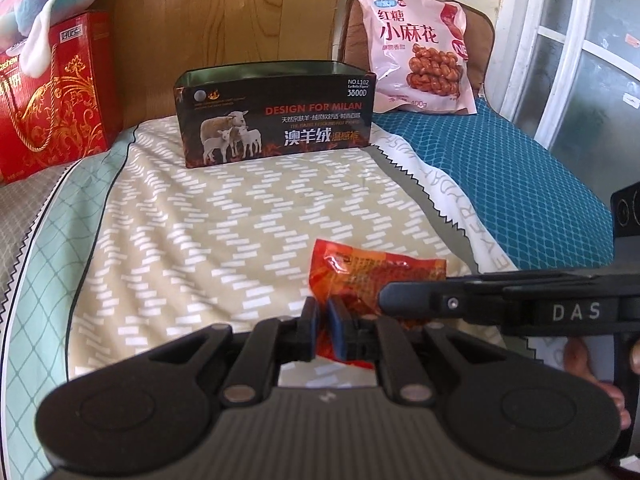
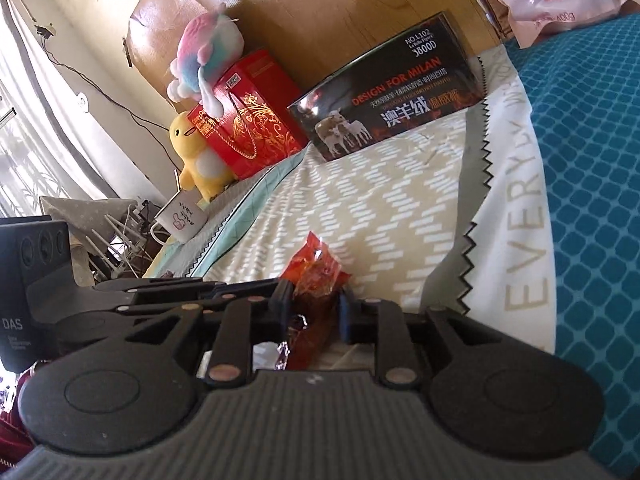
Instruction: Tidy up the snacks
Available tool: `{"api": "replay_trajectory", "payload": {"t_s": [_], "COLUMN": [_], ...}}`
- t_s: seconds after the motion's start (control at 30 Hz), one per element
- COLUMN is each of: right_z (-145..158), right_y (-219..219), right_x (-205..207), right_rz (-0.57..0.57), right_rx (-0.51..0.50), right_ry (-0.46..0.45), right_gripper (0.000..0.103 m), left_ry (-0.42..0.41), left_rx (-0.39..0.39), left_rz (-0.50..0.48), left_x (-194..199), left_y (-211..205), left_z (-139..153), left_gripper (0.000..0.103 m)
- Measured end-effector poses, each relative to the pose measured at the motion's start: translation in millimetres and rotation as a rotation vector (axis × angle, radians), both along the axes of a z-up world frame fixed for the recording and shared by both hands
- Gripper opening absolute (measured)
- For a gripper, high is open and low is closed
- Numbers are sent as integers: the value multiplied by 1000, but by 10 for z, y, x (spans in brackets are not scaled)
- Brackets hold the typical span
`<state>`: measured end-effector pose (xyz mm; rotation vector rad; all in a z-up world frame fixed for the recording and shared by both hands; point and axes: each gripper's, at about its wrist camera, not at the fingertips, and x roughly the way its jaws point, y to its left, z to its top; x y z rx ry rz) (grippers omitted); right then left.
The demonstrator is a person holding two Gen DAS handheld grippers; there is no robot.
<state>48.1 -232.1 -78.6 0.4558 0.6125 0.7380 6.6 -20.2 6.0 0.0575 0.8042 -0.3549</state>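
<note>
A small orange-red snack packet (image 1: 360, 276) lies on the patterned pillow, held at both ends. My left gripper (image 1: 323, 320) is shut on its near left edge. My right gripper (image 2: 314, 308) has its jaws around the packet (image 2: 316, 276) from the other side and pinches it; its finger (image 1: 420, 296) crosses the left wrist view from the right. An open black tin with sheep pictures (image 1: 276, 116) stands upright at the pillow's far end, also in the right wrist view (image 2: 392, 88). A large pink bag of fried dough twists (image 1: 420, 48) leans at the back right.
A red gift box (image 1: 52, 100) with a plush toy (image 1: 36, 4) on top stands at the left. A yellow plush duck (image 2: 196, 152) and a white mug (image 2: 180, 216) sit beside the bed. A teal mat (image 1: 520, 184) covers the right. A wooden headboard (image 1: 224, 12) is behind.
</note>
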Motion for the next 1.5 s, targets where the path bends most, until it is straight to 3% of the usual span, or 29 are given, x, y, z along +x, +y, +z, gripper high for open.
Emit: {"api": "replay_trajectory", "payload": {"t_s": [0.33,0.4,0.53,0.73,0.8,0.83,0.87,0.93,1.13,1.17,1.27,1.4,1.5], "right_z": [22,11,25,71,90,90,87,75,-36,-46,-30,-16,157], "right_y": [-77,-96,-72,-15,7,7,7,-6,-143,-168,-166,-205,-236], "right_x": [-181,-177,-140,-76,-44,-26,-12,6,109,129,121,119,156], "right_rz": [15,14,-20,-27,-22,-18,-14,-6,9,11,8,7,35], "right_rx": [-24,-11,-25,-76,-96,-99,-101,-97,23,43,41,68,107], "right_ry": [-9,3,6,-22,-30,-29,-29,-27,50,67,65,83,58], "right_gripper": [36,35,25,24,24,24,23,23,21,20,20,20,18], "left_ry": [26,26,26,29,52,78,120,202,272,273,264,227,199], "left_rx": [-29,-34,-39,-43,-85,-131,-208,-374,-496,-501,-449,-386,-412], "left_rz": [-9,-11,-4,3,-1,-7,-26,-69,-81,-85,-67,-54,-63], "left_x": [27,28,25,41,91,132,187,297,499,521,566,483,468], "left_y": [28,40,63,85,161,232,328,500,651,642,548,502,561], "left_z": [-9,-12,-16,-8,1,8,10,-13,-100,-112,-123,-80,68], "left_gripper": [10,10,9,9,11,16,35,55,52,45,14,8,8]}}
